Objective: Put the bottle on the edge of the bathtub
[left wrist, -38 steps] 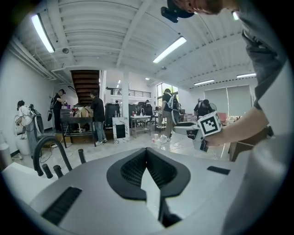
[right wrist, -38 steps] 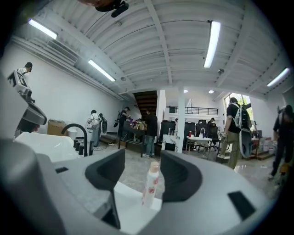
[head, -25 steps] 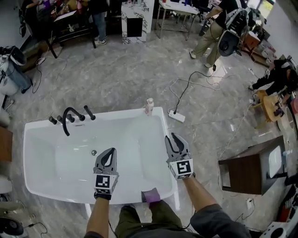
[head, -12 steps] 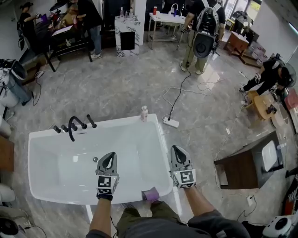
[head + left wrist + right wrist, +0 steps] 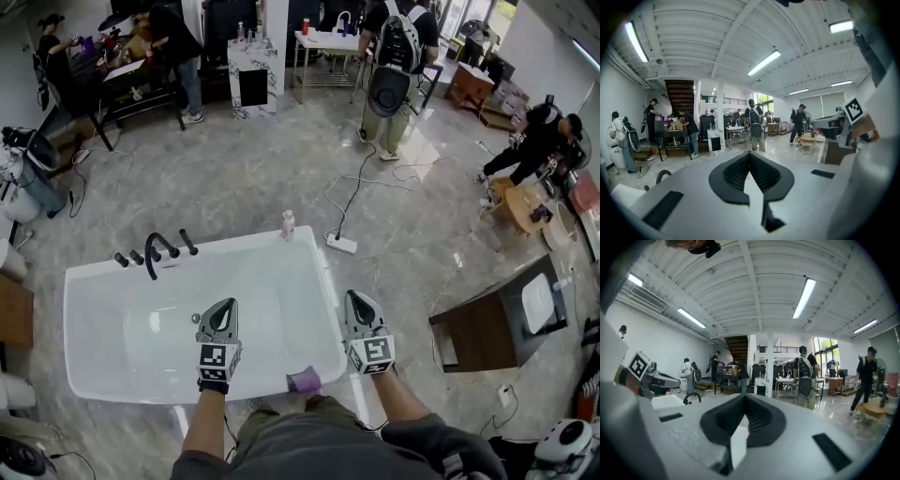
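A small pale pink bottle (image 5: 288, 224) stands upright on the far rim of the white bathtub (image 5: 103, 394), near its far right corner. Both grippers hover over the near half of the tub, well short of the bottle. My left gripper (image 5: 223, 307) is over the tub's middle with its jaws together and nothing in them. My right gripper (image 5: 359, 300) is above the tub's right rim, also shut and empty. In the left gripper view (image 5: 750, 154) and the right gripper view (image 5: 745, 397) the dark pads meet at their tips.
A black faucet (image 5: 159, 253) with handles sits on the far rim at the left. A purple object (image 5: 305, 381) lies on the near rim. A white power strip (image 5: 340, 244) and cable lie on the floor past the tub. A brown cabinet (image 5: 478, 333) stands right. People stand farther back.
The right gripper's jaws have closed from a slight gap. The head view has shifted, so the tub sits a little lower in the picture. Both grippers stay over the near half of the tub.
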Motion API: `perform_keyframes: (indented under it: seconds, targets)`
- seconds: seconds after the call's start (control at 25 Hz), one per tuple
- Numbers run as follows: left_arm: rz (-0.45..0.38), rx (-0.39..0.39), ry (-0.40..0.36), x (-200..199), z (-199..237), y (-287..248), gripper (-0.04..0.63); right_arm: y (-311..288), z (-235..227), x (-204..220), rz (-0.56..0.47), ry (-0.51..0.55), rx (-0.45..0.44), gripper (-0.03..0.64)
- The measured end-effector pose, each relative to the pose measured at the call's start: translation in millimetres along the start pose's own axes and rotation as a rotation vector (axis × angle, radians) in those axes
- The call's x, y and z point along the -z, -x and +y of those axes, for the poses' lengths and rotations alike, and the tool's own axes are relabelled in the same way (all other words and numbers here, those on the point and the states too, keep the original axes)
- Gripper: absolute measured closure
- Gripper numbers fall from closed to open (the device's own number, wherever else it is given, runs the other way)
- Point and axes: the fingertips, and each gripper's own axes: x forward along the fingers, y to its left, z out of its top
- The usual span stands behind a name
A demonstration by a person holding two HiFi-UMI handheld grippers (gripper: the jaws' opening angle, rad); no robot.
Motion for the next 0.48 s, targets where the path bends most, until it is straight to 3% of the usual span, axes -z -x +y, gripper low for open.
perform_keyframes:
  seconds: [0.24, 0.48]
  targets:
    - [-0.008, -0.006, 0.004, -21.6, -7.3, 12.6, 0.597, 16.0, 2.8, -16.2, -0.001, -0.001, -0.015, 0.617]
    - [-0.016, -0.007, 0.004, -12.5, -6.7, 11.4, 0.597, 12.6, 8.7, -8.8, -0.006, 0.009, -0.027, 0.617]
